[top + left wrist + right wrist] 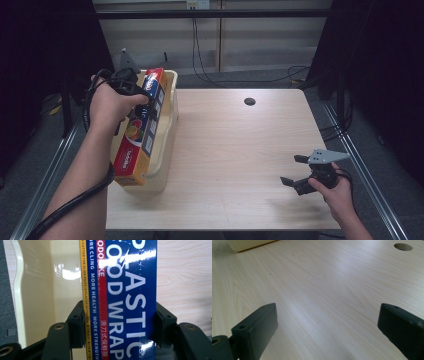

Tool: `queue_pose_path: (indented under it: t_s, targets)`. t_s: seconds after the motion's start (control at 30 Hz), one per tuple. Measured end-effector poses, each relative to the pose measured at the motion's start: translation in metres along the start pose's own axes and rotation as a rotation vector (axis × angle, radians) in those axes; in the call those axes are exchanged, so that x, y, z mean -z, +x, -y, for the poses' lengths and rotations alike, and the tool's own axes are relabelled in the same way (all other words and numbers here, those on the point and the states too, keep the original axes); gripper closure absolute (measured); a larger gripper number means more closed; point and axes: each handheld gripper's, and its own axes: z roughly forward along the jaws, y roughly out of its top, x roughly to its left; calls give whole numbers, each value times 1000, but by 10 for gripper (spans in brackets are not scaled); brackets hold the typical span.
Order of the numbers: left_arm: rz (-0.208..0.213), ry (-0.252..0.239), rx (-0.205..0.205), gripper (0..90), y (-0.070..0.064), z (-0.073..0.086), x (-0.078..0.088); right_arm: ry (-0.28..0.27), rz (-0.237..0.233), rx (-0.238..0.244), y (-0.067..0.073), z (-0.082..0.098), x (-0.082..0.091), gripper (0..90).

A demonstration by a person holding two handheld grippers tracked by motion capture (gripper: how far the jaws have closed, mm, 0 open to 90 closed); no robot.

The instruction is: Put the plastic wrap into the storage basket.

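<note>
The left gripper (131, 84) has its jaws pinching the long plastic food wrap box (140, 130) across its width near the far end; in the left gripper view the black pads press on both long sides of the blue, red and yellow carton (120, 300), with no gap visible at either pad. The box lies lengthwise in the cream plastic bin (170, 131) that stands at the left edge of the counter (235, 150); its near end projects over the bin's near rim, and its far end sits higher under the gripper, so the carton reads as tilted rather than settled flat; whether its underside touches the bin floor cannot be told. Judged from this arrangement, the carton is already within the bin's outline and the carrying stage is largely complete; what remains is to seat the box, release the grip and withdraw the left hand. The right gripper (300, 172) is held just above the counter near the right front corner, well apart from the bin; its jaws stand spread with bare wood grain between them, holding nothing; a round cable hole (249, 101) lies toward the far edge.
</note>
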Motion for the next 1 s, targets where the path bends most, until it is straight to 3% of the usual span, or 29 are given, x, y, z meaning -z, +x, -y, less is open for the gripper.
queue_pose_path:
  t_s: [1.0]
  targets:
    - [-2,21,19,409,16,7,-15,-1,5,-2,1,0,-1,25]
